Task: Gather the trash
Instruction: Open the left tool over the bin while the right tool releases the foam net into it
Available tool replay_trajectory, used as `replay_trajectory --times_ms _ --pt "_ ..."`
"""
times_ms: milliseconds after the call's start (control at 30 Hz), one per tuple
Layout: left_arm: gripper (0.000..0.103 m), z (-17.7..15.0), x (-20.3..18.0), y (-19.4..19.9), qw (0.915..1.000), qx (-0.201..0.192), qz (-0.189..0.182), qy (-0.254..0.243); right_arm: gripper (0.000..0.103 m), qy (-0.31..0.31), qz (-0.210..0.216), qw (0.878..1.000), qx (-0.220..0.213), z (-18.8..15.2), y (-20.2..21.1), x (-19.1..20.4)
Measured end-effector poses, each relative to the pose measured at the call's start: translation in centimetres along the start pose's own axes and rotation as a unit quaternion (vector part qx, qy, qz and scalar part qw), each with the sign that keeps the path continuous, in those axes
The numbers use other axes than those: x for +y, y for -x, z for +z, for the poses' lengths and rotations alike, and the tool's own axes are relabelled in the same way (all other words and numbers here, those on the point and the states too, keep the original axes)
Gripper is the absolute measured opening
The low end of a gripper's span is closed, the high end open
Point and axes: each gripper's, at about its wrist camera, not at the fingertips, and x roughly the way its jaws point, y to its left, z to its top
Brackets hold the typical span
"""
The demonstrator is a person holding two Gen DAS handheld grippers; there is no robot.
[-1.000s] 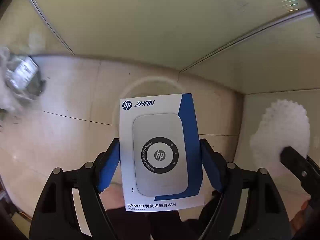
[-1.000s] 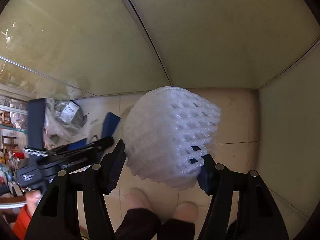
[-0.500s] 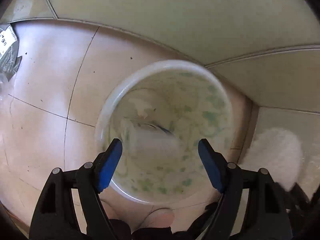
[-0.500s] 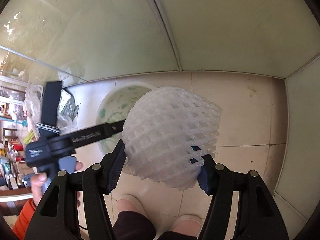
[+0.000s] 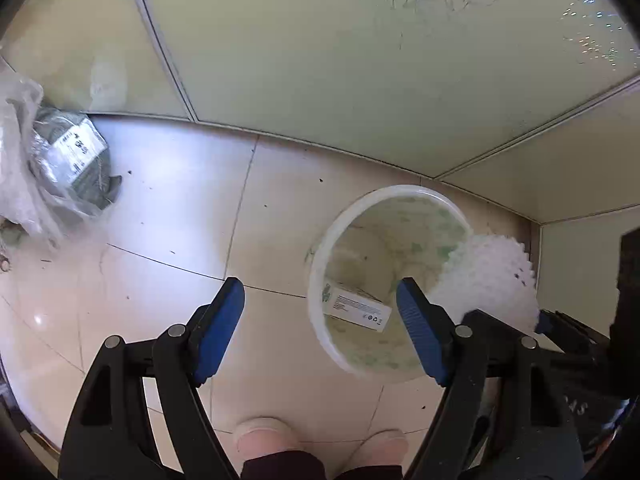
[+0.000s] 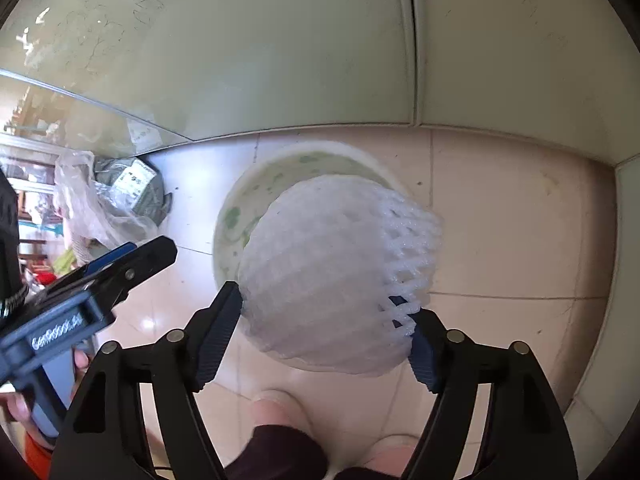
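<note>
Just now the right claw [image 6: 324, 328] has been opening around the foam net [image 6: 336, 272] over the bin [image 5: 320, 280]; featherlight, it may drift past the rim. Left claw [image 5: 320, 328] wide, empty.

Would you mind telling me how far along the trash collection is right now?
Done: the small box lies inside the bin, and the left gripper is open and empty. In hand: the foam net sits between the right gripper's just-opening jaws, above the bin. Left: the plastic bag by the wall.
</note>
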Motion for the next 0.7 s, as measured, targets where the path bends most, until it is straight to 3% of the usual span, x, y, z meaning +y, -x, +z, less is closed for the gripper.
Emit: replay_trajectory --times_ms 67,233,300,567,700 --pt "0.078 -0.1 0.1 0.4 1.0 -0.004 0.001 0.001 0.075 0.0 -0.005 1.0 -0.004 -0.3 -0.1 -0.1" --pt "0.077 -0.6 0.0 1.4 0.9999 -0.015 0.0 0.0 0.077 0.056 -0.082 0.994 -0.032 -0.5 0.7 1.5" --pt "0.078 -0.6 -0.1 1.2 0.9998 -0.02 -0.002 -0.003 0.081 0.083 -0.095 0.991 -0.048 -0.7 1.1 2.1" --pt "0.077 -0.7 0.5 1.3 0.9995 -0.031 -0.001 0.0 0.083 0.117 -0.105 0.985 -0.076 -1.5 1.1 1.9" --pt "0.077 -0.8 0.6 1.6 0.9995 -0.032 -0.008 0.002 0.086 0.117 -0.087 0.984 -0.103 -1.8 1.4 2.7"
